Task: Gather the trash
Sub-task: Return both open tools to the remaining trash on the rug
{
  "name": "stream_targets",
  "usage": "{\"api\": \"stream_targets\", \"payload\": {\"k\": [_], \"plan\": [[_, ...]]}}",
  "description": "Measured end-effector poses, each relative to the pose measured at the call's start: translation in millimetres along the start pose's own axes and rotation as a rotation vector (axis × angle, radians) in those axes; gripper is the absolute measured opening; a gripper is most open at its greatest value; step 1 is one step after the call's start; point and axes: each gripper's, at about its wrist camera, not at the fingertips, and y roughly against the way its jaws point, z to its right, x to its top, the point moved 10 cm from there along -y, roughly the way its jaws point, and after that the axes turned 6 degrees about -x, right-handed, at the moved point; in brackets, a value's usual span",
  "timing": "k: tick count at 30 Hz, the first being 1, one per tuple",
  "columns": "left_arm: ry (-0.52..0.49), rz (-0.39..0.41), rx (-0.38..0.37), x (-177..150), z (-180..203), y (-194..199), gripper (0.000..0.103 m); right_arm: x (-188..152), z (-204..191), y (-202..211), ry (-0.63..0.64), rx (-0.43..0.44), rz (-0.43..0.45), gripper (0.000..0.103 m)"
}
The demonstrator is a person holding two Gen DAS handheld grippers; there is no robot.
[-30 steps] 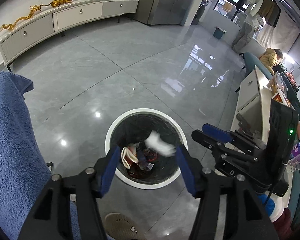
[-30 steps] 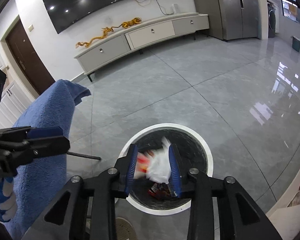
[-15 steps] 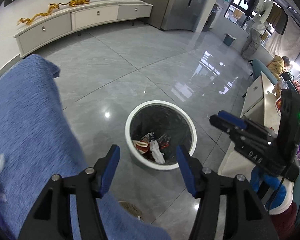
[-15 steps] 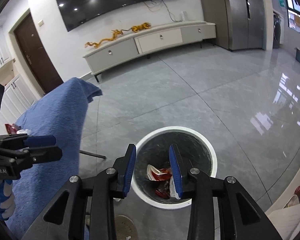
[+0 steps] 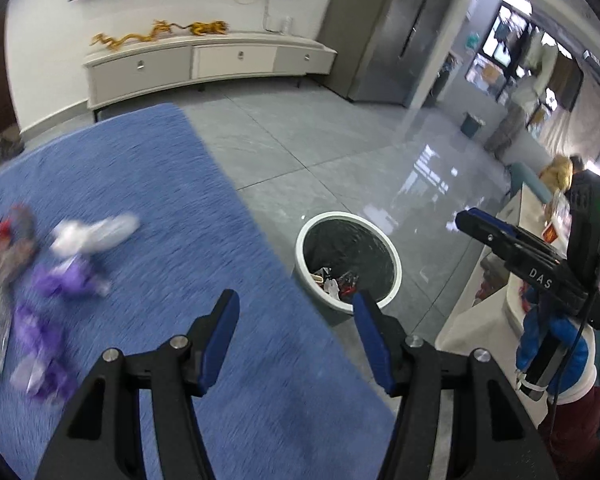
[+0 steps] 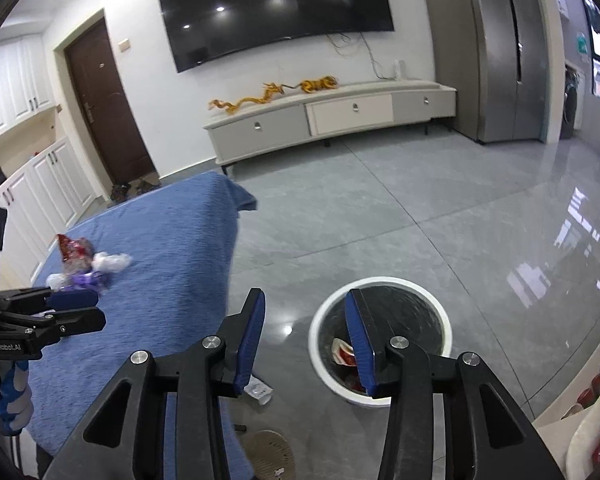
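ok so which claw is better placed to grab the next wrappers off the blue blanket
Left. The left claw hangs open over the blue blanket, with the wrappers just to its left. The right claw, empty and opening, is over the floor by the trash bin, farther from them.

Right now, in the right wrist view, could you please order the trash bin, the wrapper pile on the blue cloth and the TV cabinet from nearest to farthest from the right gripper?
1. Trash bin: on the floor just beyond the right gripper, whose fingers are opening with nothing between them.
2. Wrapper pile: left, on the blue cloth.
3. TV cabinet: against the far wall.
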Motion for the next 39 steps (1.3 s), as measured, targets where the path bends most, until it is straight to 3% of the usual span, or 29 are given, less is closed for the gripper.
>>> {"api": "stream_targets", "payload": {"k": [7,11,18,23,28,39], "plan": [[0.071,0.084,0.050,-37.7,-58.5,69.9,0.060,8.1,-63.9,24.5,0.089,0.058,0.010,0.048],[0.155,0.154,0.100,-58.0,-111.4,115.4,0.068,10.2,-111.6,35.4,0.155,0.111,0.013,0.052],[0.303,0.221,0.199,-92.2,-201.5,164.3,0.069,0.9,-200.2,28.1,0.260,0.234,-0.035,0.057],[0.360,0.216,0.226,-105.3,-238.0,166.0,0.070,-19.6,-260.7,13.5,0.339,0.319,-0.107,0.064],[0.377,0.199,0.238,-97.7,-257.3,150.6,0.070,-48.1,-312.2,-5.5,0.412,0.395,-0.192,0.071],[0.357,0.173,0.248,-65.3,-291.4,119.0,0.070,-79.1,-367.8,-48.5,0.476,0.452,-0.319,0.072]]}}
